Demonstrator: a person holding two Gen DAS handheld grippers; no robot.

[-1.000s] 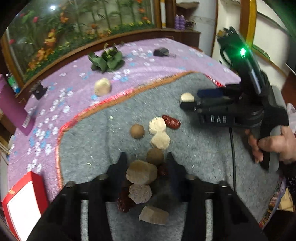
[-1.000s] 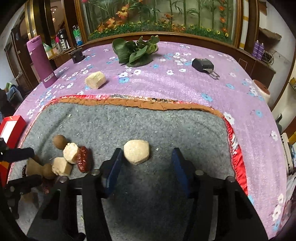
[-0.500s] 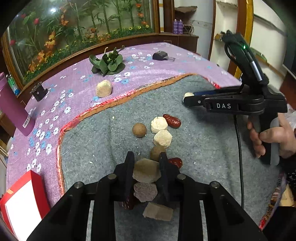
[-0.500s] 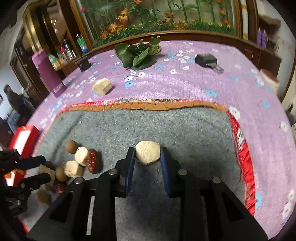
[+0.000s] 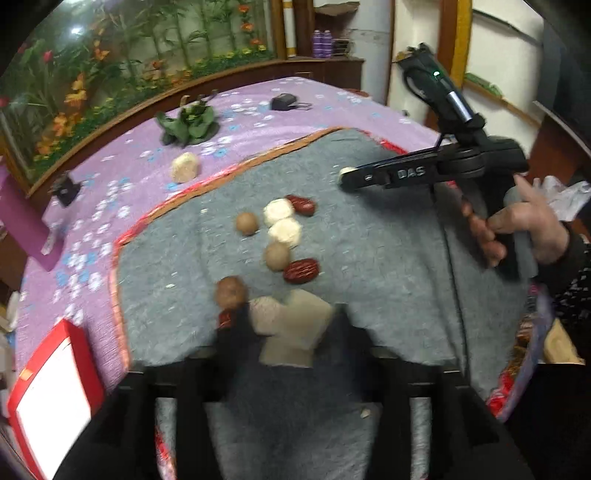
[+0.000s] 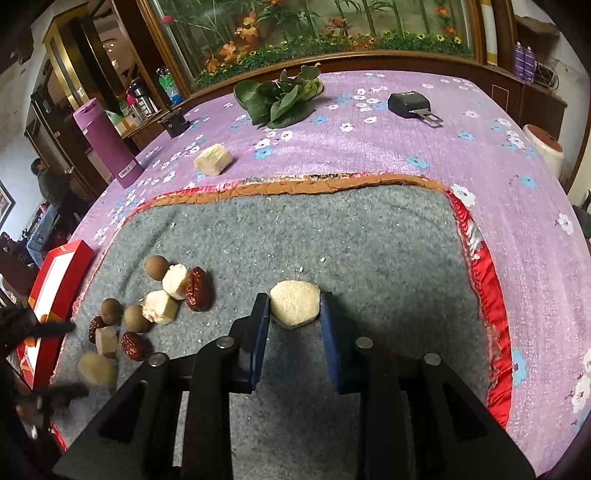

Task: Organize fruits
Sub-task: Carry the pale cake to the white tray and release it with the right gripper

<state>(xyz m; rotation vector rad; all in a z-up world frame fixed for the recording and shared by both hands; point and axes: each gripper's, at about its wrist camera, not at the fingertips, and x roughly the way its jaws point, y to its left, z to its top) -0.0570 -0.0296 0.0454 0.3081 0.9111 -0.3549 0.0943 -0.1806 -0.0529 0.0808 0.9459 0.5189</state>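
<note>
- Purple flowered cloth covers the counter, and a grey mat with a red and orange edge lies on top of it.
- Behind the counter I see a glass case full of bright flowers and plants.
- My right hand-held gripper is clenched on a pale chunk, with a blue pad touching each side. The chunk sits on the mat, well apart from the pile.
- From the left camera I see that same gripper from the side, held by a hand, with a green light on top.
- My left hand-held gripper is blurry. Its fingers look spread apart, and a tan chunk sits between them. I cannot tell if they touch it.
- Most of the fruit is in a pile on the left part of the mat: round brown balls, pale chunks and red dates, many touching each other.
- One date lies just beside a brown ball.
- One more pale chunk lies alone on the purple cloth, off the mat.
- Green leaves lie at the far side of the cloth, and a black car key is near them.
- A purple bottle stands at the left edge, and a red box lies just beside the mat.
</note>
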